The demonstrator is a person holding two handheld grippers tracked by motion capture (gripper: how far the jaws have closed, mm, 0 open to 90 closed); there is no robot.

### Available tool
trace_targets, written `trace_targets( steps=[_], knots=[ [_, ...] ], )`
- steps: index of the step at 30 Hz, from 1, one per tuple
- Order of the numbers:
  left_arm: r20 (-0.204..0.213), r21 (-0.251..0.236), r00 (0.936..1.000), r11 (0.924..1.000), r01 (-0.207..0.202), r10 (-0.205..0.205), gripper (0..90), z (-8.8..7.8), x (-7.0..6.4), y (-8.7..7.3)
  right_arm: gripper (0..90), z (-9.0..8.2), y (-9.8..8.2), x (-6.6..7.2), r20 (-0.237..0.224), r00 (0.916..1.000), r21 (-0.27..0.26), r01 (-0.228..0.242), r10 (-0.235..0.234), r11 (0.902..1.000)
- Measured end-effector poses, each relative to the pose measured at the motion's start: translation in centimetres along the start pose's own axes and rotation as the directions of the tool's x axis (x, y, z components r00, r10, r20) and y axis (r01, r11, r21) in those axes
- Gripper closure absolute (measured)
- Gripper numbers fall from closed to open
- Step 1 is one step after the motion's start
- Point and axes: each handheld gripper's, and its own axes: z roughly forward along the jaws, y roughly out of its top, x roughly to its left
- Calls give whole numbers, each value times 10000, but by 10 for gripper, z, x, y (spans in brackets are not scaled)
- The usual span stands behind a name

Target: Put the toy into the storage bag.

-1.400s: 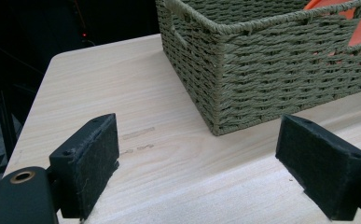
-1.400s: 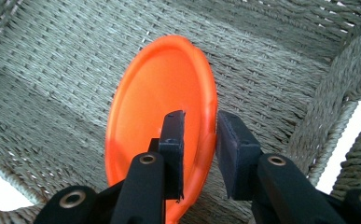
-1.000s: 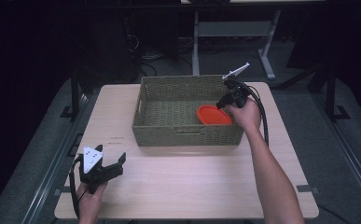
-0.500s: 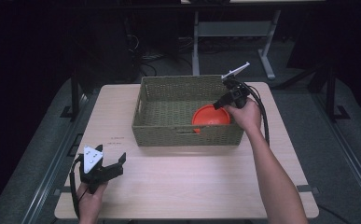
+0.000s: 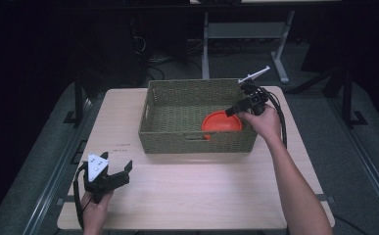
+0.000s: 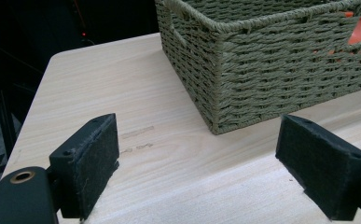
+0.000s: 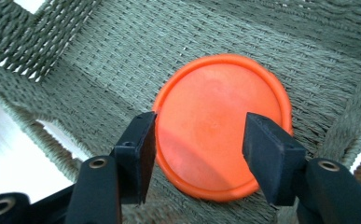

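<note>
Counter (image 5: pixel 187 196) first, at our left: pale wood-grain laminate, smooth and flat, where our left claw (image 5: pixel 121 172) hangs just above the surface with its jaws wide and nothing between them; in the left gripper view its felt-faced pads (image 6: pixel 92 158) look soft and grippy. Moving right, the basket (image 5: pixel 197 143) is woven of olive-green cord, rectangular, with thick ribbed walls, a handle slot in its near side and a rough woven floor. Inside it, at the right end near the front wall, lies the orange plate (image 7: pixel 221 123), a round, thin disc with a raised rim; we judge it to be plastic, light, stiff and fairly slick, not fragile. Flat on the weave as it seems to lie, it offers little purchase from above, so we would take it by the rim, one pad under the lip, or tip it against the wall first. Farthest right, our right claw (image 7: pixel 200 142) hovers over the plate, its jaws having just been opening, now moderately wide and pressing on nothing, the plate lying beneath them.
</note>
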Motion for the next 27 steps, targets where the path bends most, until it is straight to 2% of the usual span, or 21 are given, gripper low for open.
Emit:
trace_targets(
  steps=[11,27],
  knots=[
    [-19,-20,10000,10000,-2,2,127,-1,0,0,363,-15,-11,8,-598,9977,-325,290,-309,9991],
    [-25,2,10000,10000,-44,44,128,0,0,0,331,-40,-32,5,-995,9940,-789,377,-455,9962]
  ],
)
